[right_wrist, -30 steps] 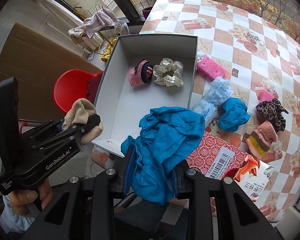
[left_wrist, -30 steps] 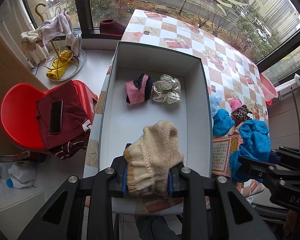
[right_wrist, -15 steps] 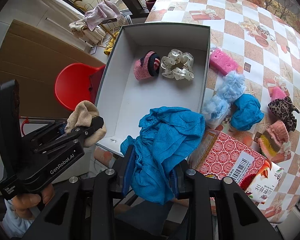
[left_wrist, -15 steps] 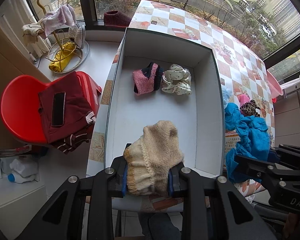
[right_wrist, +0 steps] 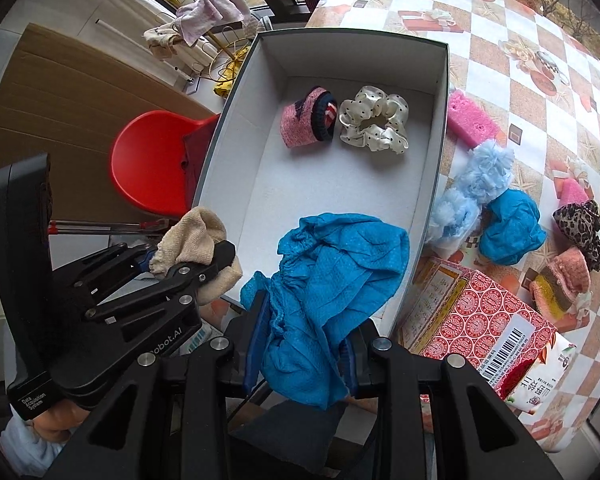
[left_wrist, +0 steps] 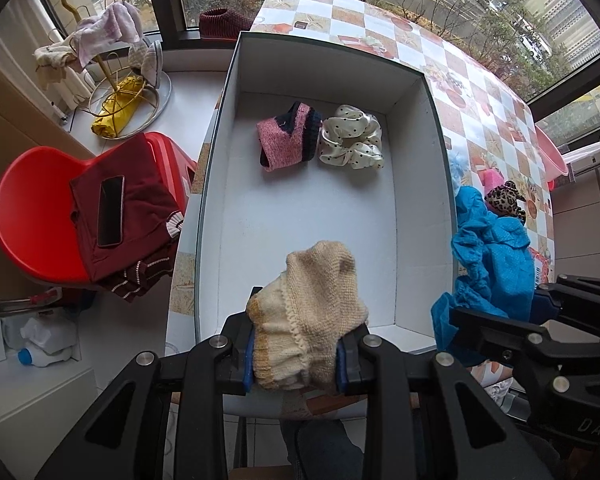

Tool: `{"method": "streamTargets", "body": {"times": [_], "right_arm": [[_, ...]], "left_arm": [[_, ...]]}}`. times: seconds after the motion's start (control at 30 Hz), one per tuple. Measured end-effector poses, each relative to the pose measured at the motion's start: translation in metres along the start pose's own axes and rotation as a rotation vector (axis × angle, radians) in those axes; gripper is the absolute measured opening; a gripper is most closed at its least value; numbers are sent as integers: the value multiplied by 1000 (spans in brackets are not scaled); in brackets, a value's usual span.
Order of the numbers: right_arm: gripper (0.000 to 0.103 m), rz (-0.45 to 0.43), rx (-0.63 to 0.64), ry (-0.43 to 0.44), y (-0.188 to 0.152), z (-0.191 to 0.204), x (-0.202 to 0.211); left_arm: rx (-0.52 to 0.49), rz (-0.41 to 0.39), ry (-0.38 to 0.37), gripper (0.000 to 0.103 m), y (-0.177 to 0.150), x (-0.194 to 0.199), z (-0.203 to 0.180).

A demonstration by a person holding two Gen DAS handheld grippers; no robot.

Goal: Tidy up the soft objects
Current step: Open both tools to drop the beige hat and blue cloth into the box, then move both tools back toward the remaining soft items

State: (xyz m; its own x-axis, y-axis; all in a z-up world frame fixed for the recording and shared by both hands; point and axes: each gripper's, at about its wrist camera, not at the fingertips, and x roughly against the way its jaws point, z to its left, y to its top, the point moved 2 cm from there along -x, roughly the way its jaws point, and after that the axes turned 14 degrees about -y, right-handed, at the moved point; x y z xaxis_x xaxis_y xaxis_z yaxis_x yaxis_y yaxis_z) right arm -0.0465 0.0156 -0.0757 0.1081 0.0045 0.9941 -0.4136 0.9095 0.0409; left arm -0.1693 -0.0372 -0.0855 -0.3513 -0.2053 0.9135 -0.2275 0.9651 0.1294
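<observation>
My left gripper (left_wrist: 296,354) is shut on a beige knit piece (left_wrist: 314,312), held over the near end of the white box (left_wrist: 436,184). My right gripper (right_wrist: 302,350) is shut on a crumpled blue cloth (right_wrist: 332,276), hanging above the box's near right corner. Inside the box (right_wrist: 236,92) at its far end lie a pink knit cuff (right_wrist: 306,124) and a cream dotted scrunchie (right_wrist: 374,124). In the right wrist view the left gripper (right_wrist: 204,256) with its beige knit (right_wrist: 192,236) shows at the box's near left edge.
On the checkered tablecloth (right_wrist: 500,68) right of the box lie a pink sponge (right_wrist: 472,122), a light blue puff (right_wrist: 476,188), a blue bundle (right_wrist: 510,228), a leopard scrunchie (right_wrist: 580,226), a pink-brown knit (right_wrist: 560,284) and a red patterned carton (right_wrist: 480,316). A red chair (left_wrist: 32,216) with clothes stands left.
Both grippers have sunk toward the box with their cloths still held; the box and the things in it look larger and nearer.
</observation>
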Motion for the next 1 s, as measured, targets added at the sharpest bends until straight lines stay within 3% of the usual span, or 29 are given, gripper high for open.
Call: {"method": "streamTargets", "body": {"times": [0.2, 0.27, 0.3, 0.4, 0.47, 0.5, 0.53, 0.6, 0.7, 1.0], "right_arm": [[33, -1, 4, -1, 1, 2, -1], [40, -1, 3, -3, 1, 2, -1], [48, -1, 3, -4, 1, 2, -1], [50, -10, 2, -6, 1, 2, 1], [61, -17, 0, -20, 1, 1, 4], [76, -22, -3, -31, 2, -1, 4], [83, -27, -12, -35, 2, -3, 6], [84, -38, -39, -26, 2, -10, 9], [102, -56, -69, -53, 2, -20, 15], [102, -101, -221, -64, -4, -79, 36]], "left_arm": [[2, -9, -5, 39, 0, 1, 1], [6, -7, -9, 45, 1, 0, 2], [11, -7, -7, 52, 1, 0, 2], [15, -8, 22, 70, 1, 0, 3], [21, -8, 50, 73, 1, 0, 5], [25, -10, 52, 77, 2, 0, 6], [34, -15, 44, 83, 2, 1, 8], [58, -32, 21, 88, 3, 4, 11], [72, -47, 14, 103, 6, 8, 10], [37, -21, -35, 103, 21, 2, -17]]}}
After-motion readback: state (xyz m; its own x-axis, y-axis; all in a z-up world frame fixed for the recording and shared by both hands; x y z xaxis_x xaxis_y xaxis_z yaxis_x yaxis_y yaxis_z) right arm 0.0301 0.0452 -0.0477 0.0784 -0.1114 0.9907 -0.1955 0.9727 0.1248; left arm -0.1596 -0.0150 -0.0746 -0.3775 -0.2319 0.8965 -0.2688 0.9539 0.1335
